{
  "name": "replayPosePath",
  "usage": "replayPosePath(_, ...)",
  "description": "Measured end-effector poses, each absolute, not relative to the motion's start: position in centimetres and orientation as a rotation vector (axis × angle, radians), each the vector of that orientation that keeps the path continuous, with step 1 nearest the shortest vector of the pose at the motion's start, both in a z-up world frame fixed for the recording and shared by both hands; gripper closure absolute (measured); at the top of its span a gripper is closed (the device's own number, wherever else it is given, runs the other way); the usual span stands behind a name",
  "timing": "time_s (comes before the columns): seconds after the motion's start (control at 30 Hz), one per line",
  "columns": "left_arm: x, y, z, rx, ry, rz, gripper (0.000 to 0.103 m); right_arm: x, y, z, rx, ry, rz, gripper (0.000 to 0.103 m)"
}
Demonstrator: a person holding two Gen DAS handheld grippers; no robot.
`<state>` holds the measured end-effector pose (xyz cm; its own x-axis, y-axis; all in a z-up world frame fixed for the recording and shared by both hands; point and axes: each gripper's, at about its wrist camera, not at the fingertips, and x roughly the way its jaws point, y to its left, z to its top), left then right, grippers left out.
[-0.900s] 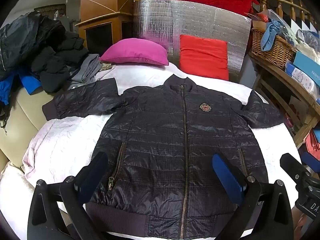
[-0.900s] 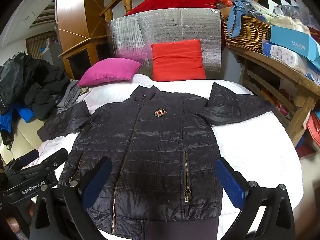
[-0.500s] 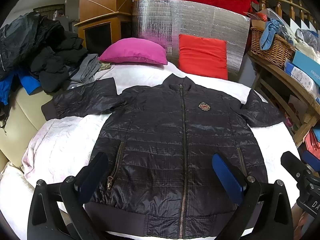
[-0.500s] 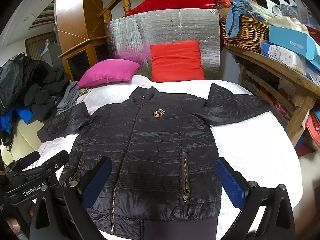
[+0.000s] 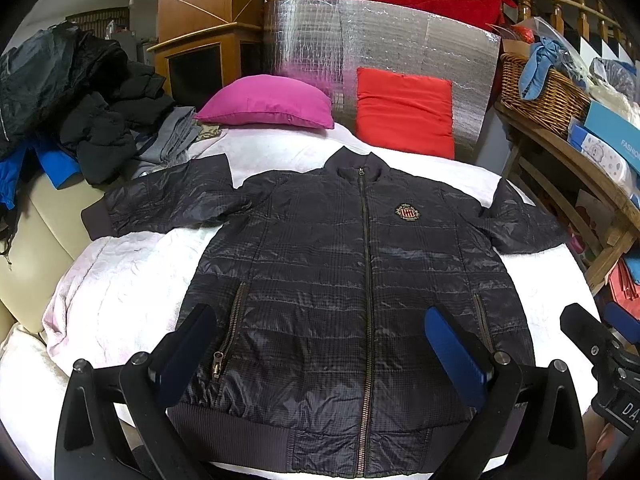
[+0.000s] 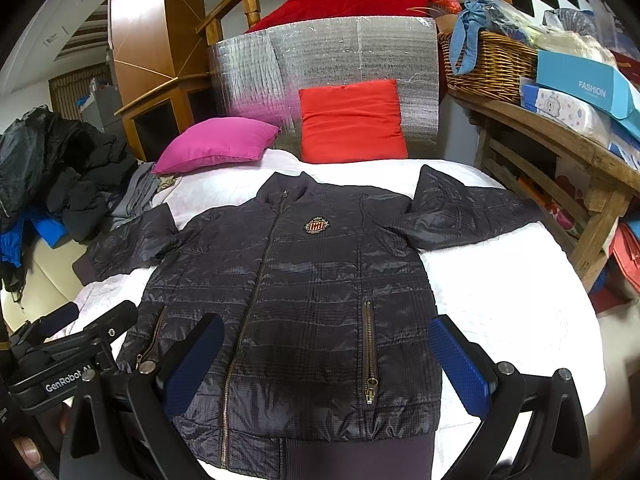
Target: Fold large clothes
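White bedding (image 5: 132,280) covers the bed where the dark quilted jacket (image 5: 352,280) lies flat, zipped, sleeves spread. Behind the jacket, a pink pillow (image 5: 268,102) and red cushion (image 5: 404,116) rest against silver foil sheeting (image 5: 400,40). Left gripper (image 5: 320,352) and right gripper (image 6: 328,364) hover above the jacket's hem, fingers released, grasping nothing.
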<state>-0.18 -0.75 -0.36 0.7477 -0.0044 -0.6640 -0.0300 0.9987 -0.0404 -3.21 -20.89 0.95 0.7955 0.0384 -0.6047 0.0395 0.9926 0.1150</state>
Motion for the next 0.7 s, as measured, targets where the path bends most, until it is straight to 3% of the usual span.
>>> replayPosePath(0.7, 0.03, -0.44, -0.43, -0.040, 0.734, 0.009, 0.000, -3.06, -20.72, 0.80, 0.122, 0.654, 0.000, 0.000)
